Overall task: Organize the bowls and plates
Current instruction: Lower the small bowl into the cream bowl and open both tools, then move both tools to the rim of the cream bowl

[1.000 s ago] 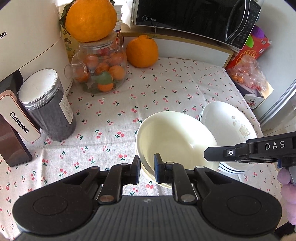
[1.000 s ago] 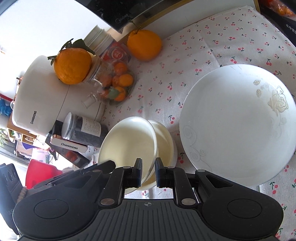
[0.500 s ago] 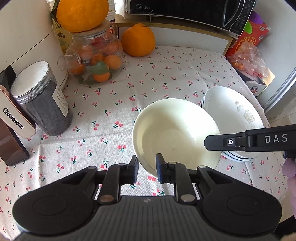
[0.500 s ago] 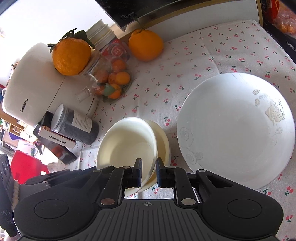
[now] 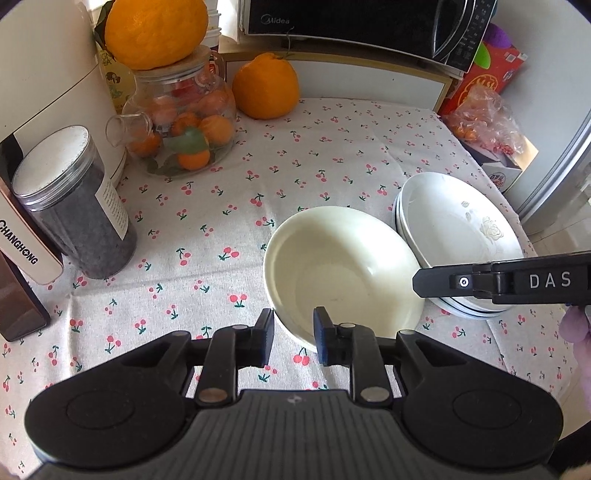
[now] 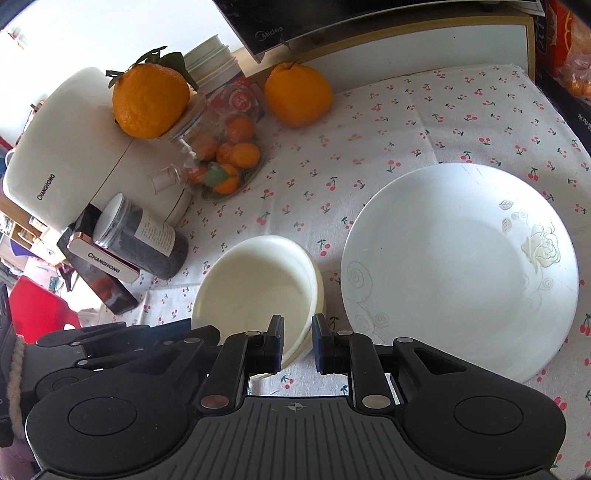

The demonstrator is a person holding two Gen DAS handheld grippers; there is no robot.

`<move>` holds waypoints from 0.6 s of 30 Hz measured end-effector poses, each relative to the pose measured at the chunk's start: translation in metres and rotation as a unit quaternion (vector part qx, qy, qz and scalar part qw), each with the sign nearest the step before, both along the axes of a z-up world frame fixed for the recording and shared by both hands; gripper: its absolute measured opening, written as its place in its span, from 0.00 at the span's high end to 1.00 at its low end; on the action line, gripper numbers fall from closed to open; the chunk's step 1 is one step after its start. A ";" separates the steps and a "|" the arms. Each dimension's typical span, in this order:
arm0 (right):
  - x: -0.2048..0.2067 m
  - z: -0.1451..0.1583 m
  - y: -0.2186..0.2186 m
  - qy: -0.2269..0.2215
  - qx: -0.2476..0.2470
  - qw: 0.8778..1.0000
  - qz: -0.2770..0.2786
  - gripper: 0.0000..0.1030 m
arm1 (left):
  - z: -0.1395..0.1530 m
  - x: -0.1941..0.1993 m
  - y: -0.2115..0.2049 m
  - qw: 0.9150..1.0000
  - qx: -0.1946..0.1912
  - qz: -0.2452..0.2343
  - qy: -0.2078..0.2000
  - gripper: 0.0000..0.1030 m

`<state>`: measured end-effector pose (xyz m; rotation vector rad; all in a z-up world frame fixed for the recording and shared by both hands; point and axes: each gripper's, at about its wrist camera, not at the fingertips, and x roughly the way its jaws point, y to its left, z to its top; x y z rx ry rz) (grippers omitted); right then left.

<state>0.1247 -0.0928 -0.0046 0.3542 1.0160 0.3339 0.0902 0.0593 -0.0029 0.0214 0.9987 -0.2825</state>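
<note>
A cream bowl (image 5: 340, 273) sits nested on another cream bowl (image 6: 316, 295) on the cherry-print tablecloth; the top bowl also shows in the right wrist view (image 6: 255, 284). A stack of white plates with a rose pattern (image 5: 458, 236) lies just right of the bowls; the top plate (image 6: 461, 266) fills the right wrist view. My left gripper (image 5: 293, 338) is open, its jaws astride the bowl's near rim. My right gripper (image 6: 297, 341) is slightly open and empty, above the bowls' near right edge; its finger (image 5: 498, 282) shows over the plates.
A dark jar (image 5: 74, 206), a white appliance (image 5: 48, 74), a glass jar of oranges (image 5: 181, 125) with a big orange on its lid (image 5: 155, 29), a loose orange (image 5: 266, 86) and a microwave (image 5: 369, 22) stand at left and back. Snack bags (image 5: 484, 110) lie at back right.
The top bowl has come down into the lower bowl. My left gripper's jaws have opened from the bowl's rim. My right gripper's jaws have parted a little.
</note>
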 end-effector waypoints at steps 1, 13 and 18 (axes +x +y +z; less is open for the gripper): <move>0.000 0.000 0.000 -0.003 0.000 1.000 0.005 0.82 | -0.001 -0.001 0.000 1.000 0.002 -0.005 -0.005 0.78; -0.019 0.011 -0.017 -0.074 -0.027 0.995 0.055 0.39 | -0.001 -0.020 0.007 0.992 0.019 -0.081 -0.093 0.23; -0.034 0.019 -0.025 -0.131 -0.040 0.988 0.077 0.24 | -0.003 -0.029 0.010 0.984 0.023 -0.120 -0.128 0.06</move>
